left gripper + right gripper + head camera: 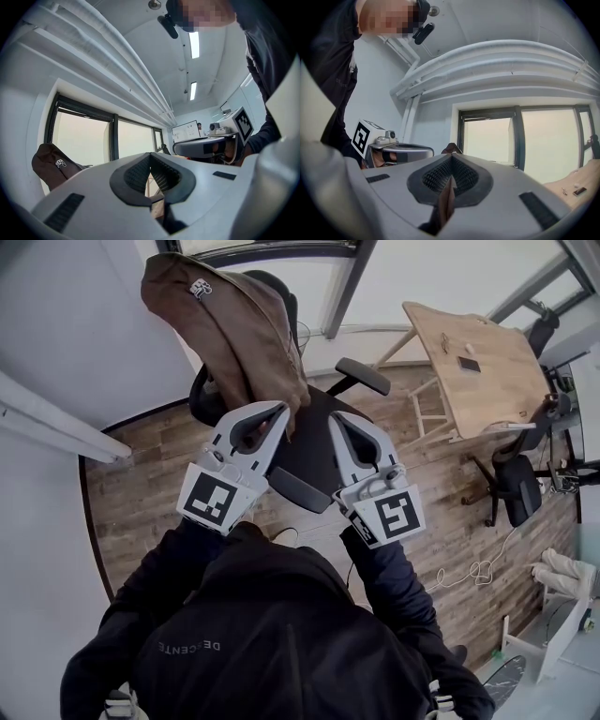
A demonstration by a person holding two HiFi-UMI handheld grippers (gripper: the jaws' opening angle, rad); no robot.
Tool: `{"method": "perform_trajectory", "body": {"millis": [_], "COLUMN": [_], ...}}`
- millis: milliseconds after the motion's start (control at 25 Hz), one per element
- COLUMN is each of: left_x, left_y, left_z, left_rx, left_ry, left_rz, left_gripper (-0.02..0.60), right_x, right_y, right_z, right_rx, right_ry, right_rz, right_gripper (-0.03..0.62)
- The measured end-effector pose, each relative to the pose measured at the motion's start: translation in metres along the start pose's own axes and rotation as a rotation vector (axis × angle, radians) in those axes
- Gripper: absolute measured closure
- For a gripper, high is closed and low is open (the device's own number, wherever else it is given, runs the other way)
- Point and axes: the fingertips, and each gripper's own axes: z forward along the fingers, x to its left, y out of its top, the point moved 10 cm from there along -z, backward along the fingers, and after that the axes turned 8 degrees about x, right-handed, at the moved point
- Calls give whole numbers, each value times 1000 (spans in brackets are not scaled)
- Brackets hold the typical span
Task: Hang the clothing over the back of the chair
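One wooden desk (478, 357) stands on plank flooring (150, 474) near the chair (307, 451).

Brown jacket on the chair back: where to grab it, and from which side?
Probably the lower hem of the brown jacket, hanging loose above the chair seat. Come level from the seat side: that edge dangles free, while higher up it wraps the backrest.

right tool (451, 159): jaws together, empty | left tool (423, 152): alongside | window (492, 140): ahead
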Motion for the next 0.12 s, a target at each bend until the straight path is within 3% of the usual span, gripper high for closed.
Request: {"method": "perform_trajectory", "body": {"millis": [120], "left_x": [-2], "left_y": [0], "left_z": [0], "left_rx": [2], "left_ry": [1], "left_rz": [1], "left_gripper": [563], "right_x": [0], "right_y": [-1], "right_z": [-2], "right_rx": [-1], "right_ry": [0], "right_rz": [6], "right_gripper": [588]}}
